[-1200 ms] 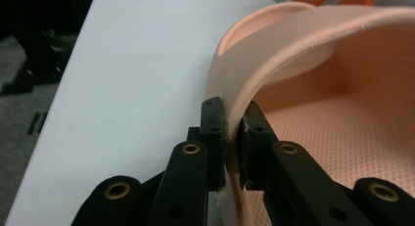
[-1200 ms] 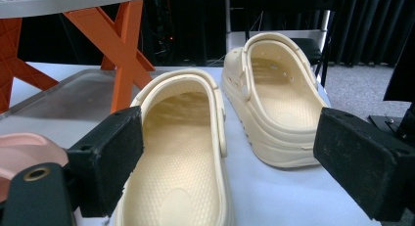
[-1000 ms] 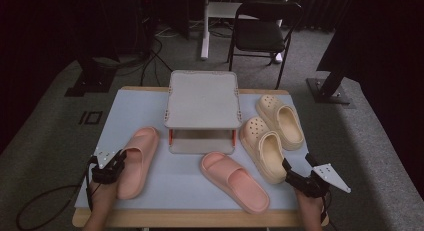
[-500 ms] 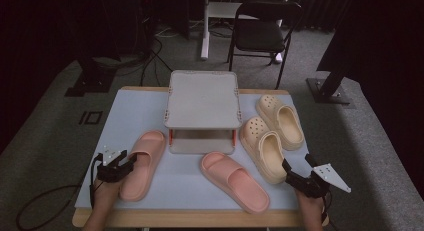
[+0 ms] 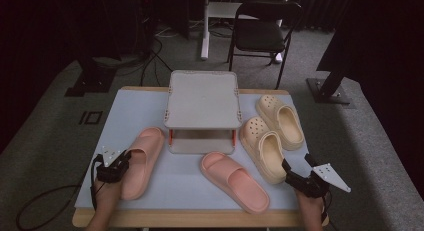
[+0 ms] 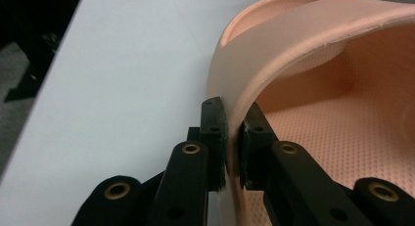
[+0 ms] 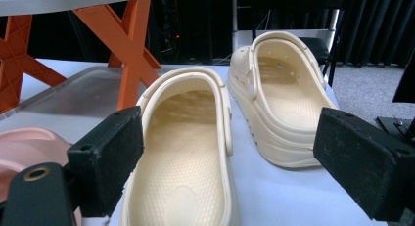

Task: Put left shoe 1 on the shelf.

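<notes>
left gripper (image 6: 232, 147) clamped on pink slide (image 5: 140, 161) strap edge (thin wall, firm pinch for lifting); right gripper (image 7: 235, 162) jaws wide, lined up on near cream clog (image 7: 188, 152)

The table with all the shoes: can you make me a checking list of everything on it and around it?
Surface: pale blue table top, wooden edge in front.
Job's things: pink slide at the left; second pink slide in the middle; two cream clogs at the right.
Clutter: grey two-level rack with orange legs, at the back middle.
Grippers: left gripper, fingers shut on the pink slide's side wall; right gripper open, before the near clog's heel.
Cables: one trails from the left gripper; more on the floor.
Surroundings: grey carpet, black folding chair, dark stands.
</notes>
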A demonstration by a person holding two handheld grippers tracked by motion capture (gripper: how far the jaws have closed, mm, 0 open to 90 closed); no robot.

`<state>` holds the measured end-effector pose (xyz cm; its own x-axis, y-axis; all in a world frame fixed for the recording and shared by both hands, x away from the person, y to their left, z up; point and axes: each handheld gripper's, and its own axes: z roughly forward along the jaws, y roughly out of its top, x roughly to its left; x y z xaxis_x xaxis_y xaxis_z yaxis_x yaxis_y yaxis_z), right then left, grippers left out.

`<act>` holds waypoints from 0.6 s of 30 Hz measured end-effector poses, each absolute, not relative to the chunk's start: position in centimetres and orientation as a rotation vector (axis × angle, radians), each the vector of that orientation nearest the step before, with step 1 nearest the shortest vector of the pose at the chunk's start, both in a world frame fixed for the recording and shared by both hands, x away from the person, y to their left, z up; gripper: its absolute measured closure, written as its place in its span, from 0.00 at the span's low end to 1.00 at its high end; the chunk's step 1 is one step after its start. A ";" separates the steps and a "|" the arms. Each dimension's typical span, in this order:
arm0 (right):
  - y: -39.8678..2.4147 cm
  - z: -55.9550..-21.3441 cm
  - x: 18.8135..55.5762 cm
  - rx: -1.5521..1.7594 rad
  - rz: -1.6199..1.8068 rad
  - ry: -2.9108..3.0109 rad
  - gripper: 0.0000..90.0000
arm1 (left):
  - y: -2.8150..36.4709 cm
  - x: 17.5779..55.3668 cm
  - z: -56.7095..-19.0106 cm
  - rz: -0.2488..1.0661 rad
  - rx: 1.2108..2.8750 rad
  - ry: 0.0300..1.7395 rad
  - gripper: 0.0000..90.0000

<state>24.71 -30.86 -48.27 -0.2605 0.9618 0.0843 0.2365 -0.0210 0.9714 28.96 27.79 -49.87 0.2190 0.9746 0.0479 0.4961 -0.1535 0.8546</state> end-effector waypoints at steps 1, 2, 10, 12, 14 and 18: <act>-30.8 -48.3 24.7 1.283 1.329 1.567 0.12 | 27.7 28.8 -49.7 0.823 1.764 1.369 0.92; -30.8 -48.3 24.7 1.281 1.329 1.569 0.12 | 27.5 28.7 -49.6 0.824 1.763 1.366 0.92; -30.8 -48.2 24.6 1.286 1.338 1.564 0.12 | 25.8 27.6 -48.9 0.789 1.743 1.324 0.92; -30.9 -48.2 24.7 1.288 1.335 1.563 0.12 | 25.5 27.5 -48.8 0.792 1.746 1.316 0.92; -30.8 -48.2 24.7 1.288 1.338 1.564 0.12 | 24.4 27.2 -48.7 0.781 1.755 1.299 0.92; -30.8 -48.2 24.7 1.289 1.340 1.569 0.12 | 23.2 27.2 -48.8 0.763 1.769 1.271 0.92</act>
